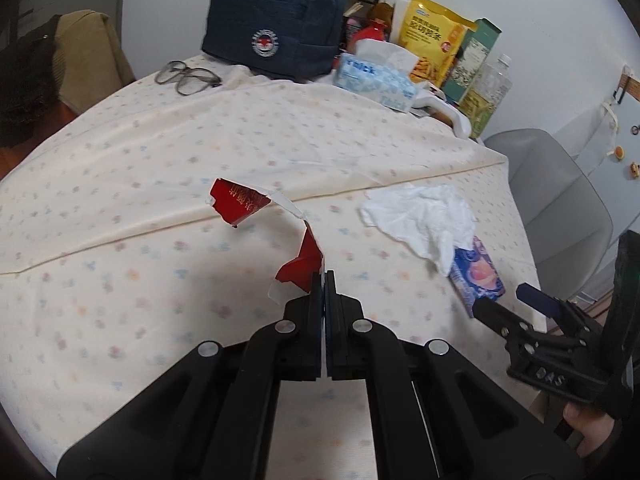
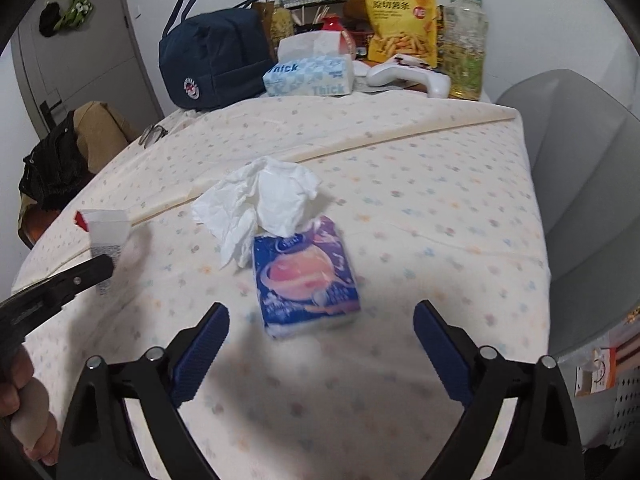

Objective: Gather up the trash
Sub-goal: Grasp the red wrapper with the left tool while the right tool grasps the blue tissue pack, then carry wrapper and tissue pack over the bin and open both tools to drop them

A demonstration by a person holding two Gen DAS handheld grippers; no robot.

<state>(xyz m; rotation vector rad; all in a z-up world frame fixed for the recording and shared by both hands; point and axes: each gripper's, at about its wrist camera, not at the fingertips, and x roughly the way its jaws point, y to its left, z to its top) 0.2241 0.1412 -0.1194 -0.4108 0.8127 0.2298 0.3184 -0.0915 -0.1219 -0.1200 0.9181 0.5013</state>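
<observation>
My left gripper (image 1: 324,276) is shut on a torn red and white wrapper (image 1: 298,258) and holds it above the floral tablecloth (image 1: 140,152). The wrapper also shows at the left of the right wrist view (image 2: 106,232). A crumpled white tissue (image 2: 264,196) lies on the cloth against a small blue tissue pack (image 2: 304,280). My right gripper (image 2: 320,324) is open and empty, just short of the pack, its jaws wide on either side. In the left wrist view the tissue (image 1: 420,216), the pack (image 1: 476,274) and the right gripper (image 1: 508,300) sit at the right.
At the table's far end stand a navy bag (image 1: 276,20), a Thick tissue box (image 2: 310,76), a yellow snack bag (image 2: 402,16), a plastic bottle (image 2: 466,40) and a white controller (image 2: 404,76). Glasses (image 1: 186,76) lie far left. A grey chair (image 2: 580,168) stands right of the table.
</observation>
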